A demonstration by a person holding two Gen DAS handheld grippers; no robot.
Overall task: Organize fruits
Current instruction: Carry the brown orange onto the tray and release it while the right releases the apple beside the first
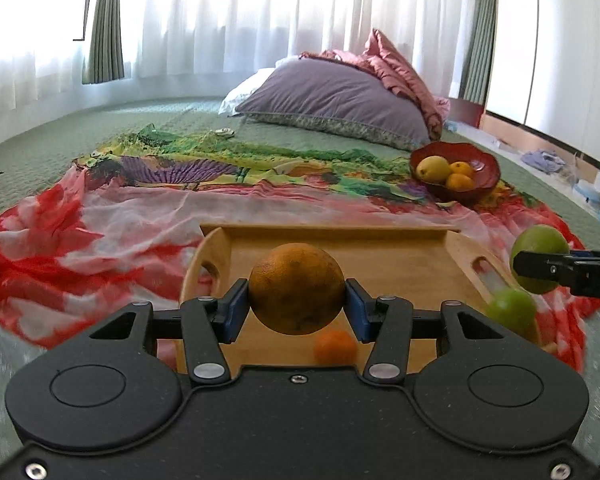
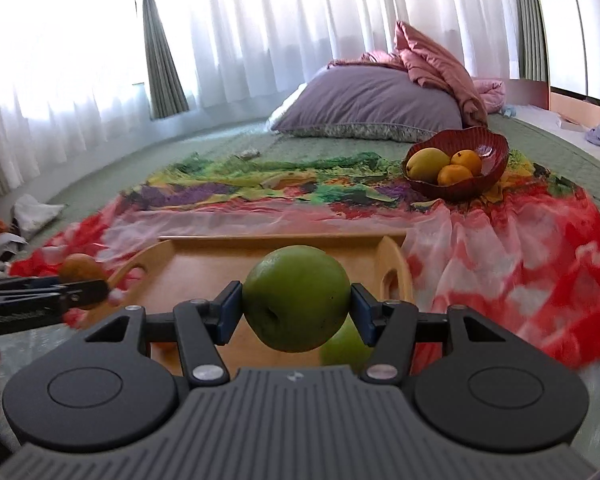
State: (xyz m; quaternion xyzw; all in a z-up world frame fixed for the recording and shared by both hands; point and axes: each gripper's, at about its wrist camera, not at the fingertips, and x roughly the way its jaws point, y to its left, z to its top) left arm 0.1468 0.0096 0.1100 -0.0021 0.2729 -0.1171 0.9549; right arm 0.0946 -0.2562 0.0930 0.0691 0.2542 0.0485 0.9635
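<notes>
Above wooden tray (image 1: 420, 256), dimpled round orange (image 1: 296, 288).

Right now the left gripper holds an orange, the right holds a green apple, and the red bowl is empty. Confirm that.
Not quite. The left gripper holds the orange and the right gripper the green apple, but the red bowl holds three yellow and orange fruits, as the right wrist view shows.

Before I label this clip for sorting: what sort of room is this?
Most likely a bedroom: the fruit tray and bowl sit on a bed with a green quilted cover, a purple pillow and curtained windows.
</notes>
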